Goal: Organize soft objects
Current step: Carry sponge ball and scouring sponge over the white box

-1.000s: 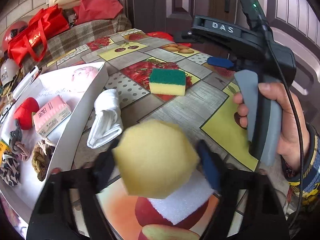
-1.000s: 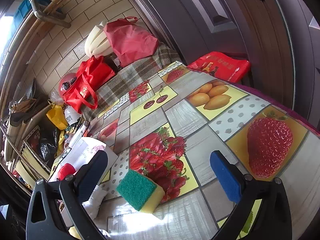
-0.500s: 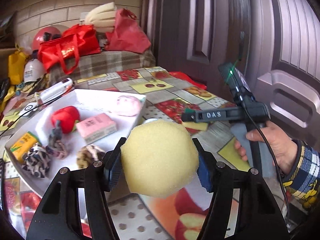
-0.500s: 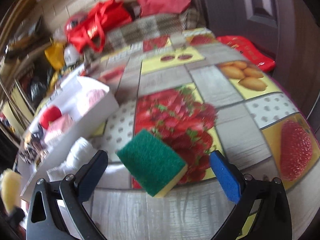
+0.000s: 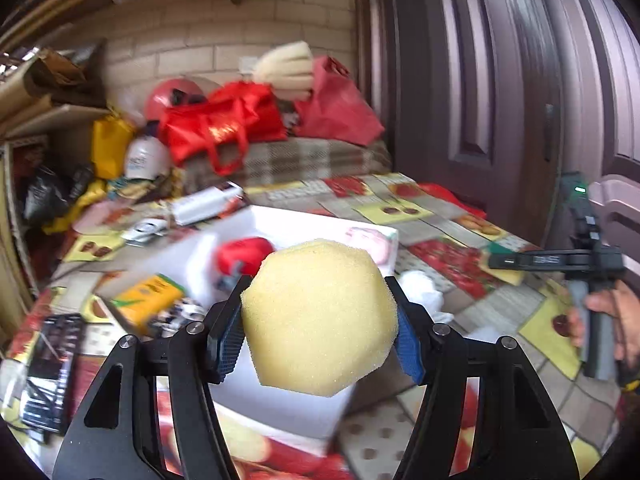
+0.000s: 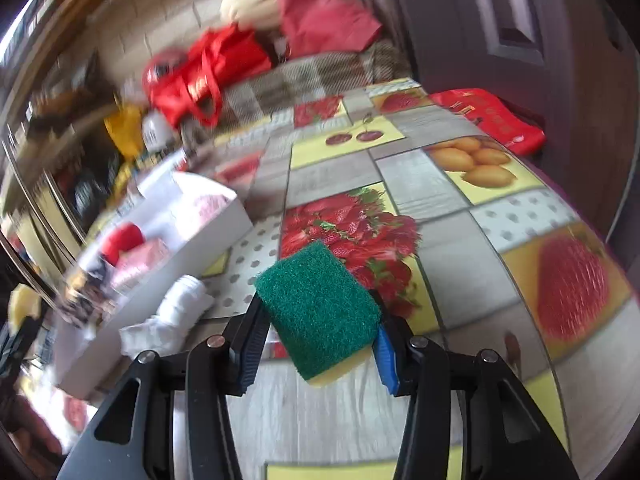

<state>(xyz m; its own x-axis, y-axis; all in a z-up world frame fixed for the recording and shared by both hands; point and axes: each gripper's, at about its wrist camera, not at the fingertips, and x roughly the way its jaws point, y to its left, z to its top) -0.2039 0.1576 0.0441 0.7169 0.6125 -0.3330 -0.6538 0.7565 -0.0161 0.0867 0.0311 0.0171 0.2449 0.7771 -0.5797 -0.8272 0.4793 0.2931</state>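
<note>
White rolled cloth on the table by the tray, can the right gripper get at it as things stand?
Probably not yet: the right gripper has just closed on the green scouring sponge; the white cloth lies uncovered to its left.

Left claw (image 5: 320, 330) grips raised; right claw (image 6: 316, 344) has just closed.

Yellow sponge (image 5: 318, 322) aloft; green scouring sponge (image 6: 318, 308) tilted.
</note>
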